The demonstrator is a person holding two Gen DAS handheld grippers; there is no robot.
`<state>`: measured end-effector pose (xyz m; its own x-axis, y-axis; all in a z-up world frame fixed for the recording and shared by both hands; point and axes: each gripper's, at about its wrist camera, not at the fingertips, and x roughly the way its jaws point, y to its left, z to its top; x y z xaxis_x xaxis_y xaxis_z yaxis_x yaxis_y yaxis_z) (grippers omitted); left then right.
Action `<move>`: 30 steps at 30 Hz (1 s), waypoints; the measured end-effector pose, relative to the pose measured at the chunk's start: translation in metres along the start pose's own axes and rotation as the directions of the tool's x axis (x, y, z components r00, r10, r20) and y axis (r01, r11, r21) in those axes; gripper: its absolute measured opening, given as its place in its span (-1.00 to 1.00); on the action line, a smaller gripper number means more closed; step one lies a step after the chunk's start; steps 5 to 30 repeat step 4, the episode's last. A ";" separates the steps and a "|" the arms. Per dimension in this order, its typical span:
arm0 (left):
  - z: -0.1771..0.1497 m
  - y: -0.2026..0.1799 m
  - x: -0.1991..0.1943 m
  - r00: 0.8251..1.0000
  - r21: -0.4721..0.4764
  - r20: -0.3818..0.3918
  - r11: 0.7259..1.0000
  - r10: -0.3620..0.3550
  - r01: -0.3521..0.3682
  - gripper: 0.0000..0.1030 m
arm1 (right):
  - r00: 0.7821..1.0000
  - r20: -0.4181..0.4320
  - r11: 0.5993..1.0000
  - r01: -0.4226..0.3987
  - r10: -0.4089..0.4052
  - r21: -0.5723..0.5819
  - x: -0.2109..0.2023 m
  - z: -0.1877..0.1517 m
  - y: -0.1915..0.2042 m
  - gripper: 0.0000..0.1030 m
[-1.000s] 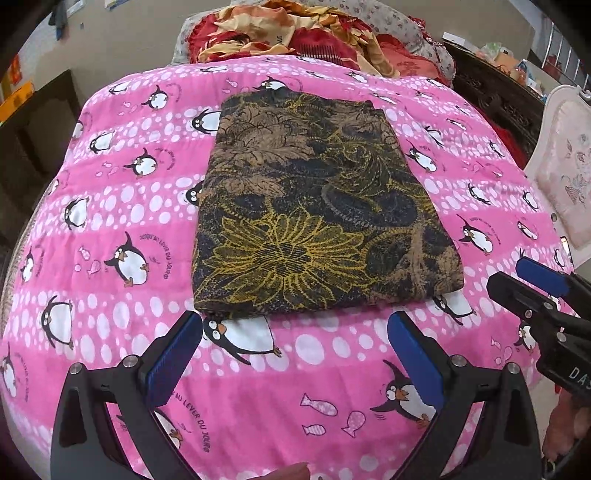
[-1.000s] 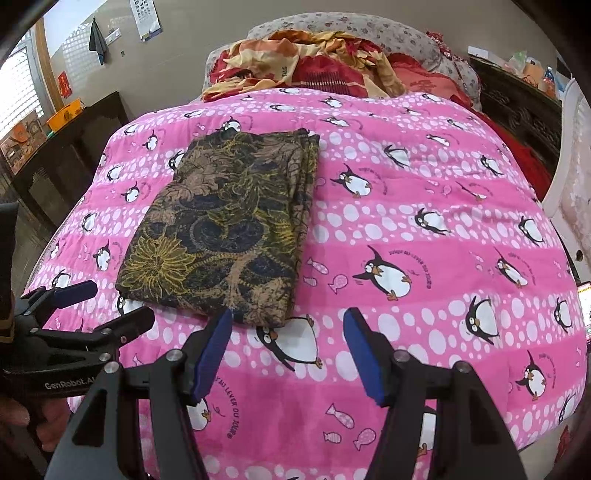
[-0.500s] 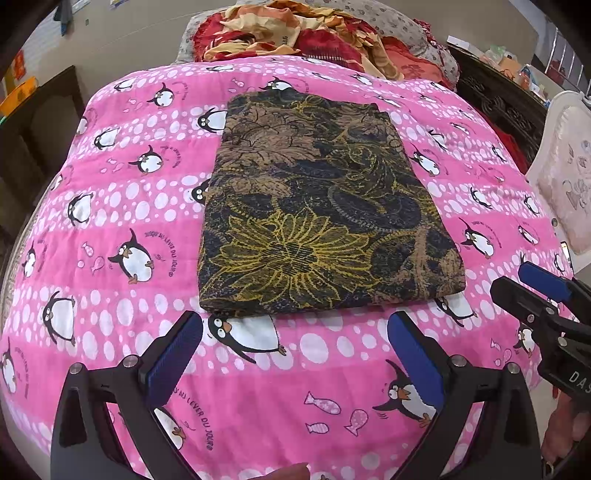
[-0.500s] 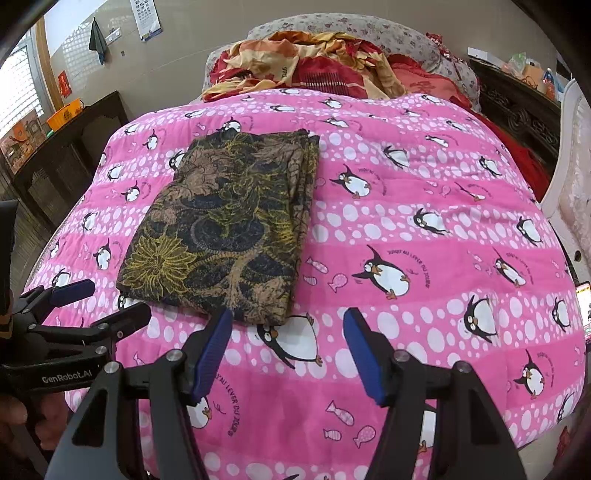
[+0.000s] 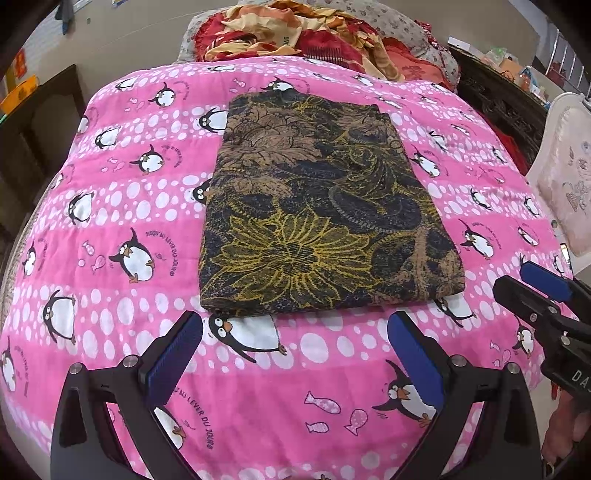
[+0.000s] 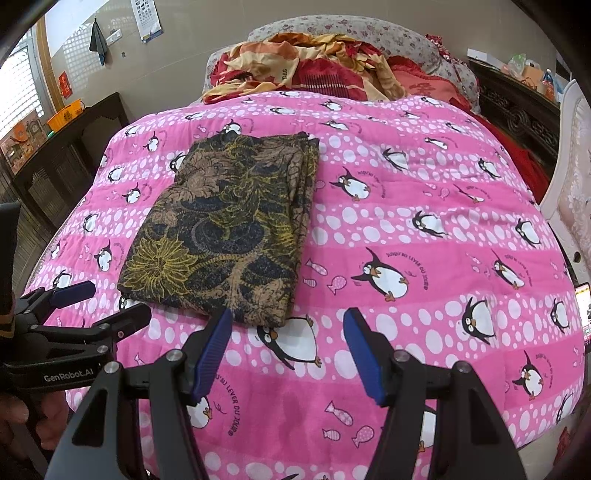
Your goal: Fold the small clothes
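Note:
A dark cloth with brown and yellow flower print (image 5: 317,214) lies folded into a flat rectangle on the pink penguin blanket (image 5: 122,206). My left gripper (image 5: 291,350) hovers open just short of the cloth's near edge, nothing between its blue pads. The right gripper (image 5: 532,284) shows at the right edge of the left wrist view. In the right wrist view the same folded cloth (image 6: 229,229) lies left of centre, and my right gripper (image 6: 288,347) stands open near its front right corner, empty. The left gripper (image 6: 99,302) reaches in from the left, also open.
A heap of red and orange bedding (image 6: 306,66) with a flowered pillow (image 6: 354,33) lies at the bed's far end. Dark wooden furniture (image 6: 62,162) stands left, a carved dark headboard (image 6: 517,114) and a white padded chair (image 6: 572,199) right. A person's hand (image 6: 14,413) holds the left gripper.

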<state>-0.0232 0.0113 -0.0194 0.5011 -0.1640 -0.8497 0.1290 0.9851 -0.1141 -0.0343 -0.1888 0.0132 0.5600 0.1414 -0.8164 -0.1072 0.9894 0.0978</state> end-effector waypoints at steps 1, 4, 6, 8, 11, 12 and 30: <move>-0.001 0.000 -0.003 1.000 -0.001 0.017 1.000 0.001 -0.001 0.66 | 1.000 0.000 1.000 0.000 0.000 -0.001 -0.001 0.000 0.001 0.28; 0.000 -0.001 -0.007 0.999 -0.001 0.037 1.000 0.003 -0.003 0.66 | 1.000 0.001 1.000 0.000 0.000 -0.001 -0.001 0.001 0.001 0.28; 0.000 -0.001 -0.007 0.999 -0.001 0.037 1.000 0.003 -0.003 0.66 | 1.000 0.001 1.000 0.000 0.000 -0.001 -0.001 0.001 0.001 0.28; 0.000 -0.001 -0.007 0.999 -0.001 0.037 1.000 0.003 -0.003 0.66 | 1.000 0.001 1.000 0.000 0.000 -0.001 -0.001 0.001 0.001 0.28; 0.000 -0.001 -0.007 0.999 -0.001 0.037 1.000 0.003 -0.003 0.66 | 1.000 0.001 1.000 0.000 0.000 -0.001 -0.001 0.001 0.001 0.28; 0.000 -0.001 -0.007 0.999 -0.001 0.037 1.000 0.003 -0.003 0.66 | 1.000 0.001 1.000 0.000 0.000 -0.001 -0.001 0.001 0.001 0.28; 0.000 -0.001 -0.007 0.999 -0.001 0.037 1.000 0.003 -0.003 0.66 | 1.000 0.001 1.000 0.000 0.000 -0.001 -0.001 0.001 0.001 0.28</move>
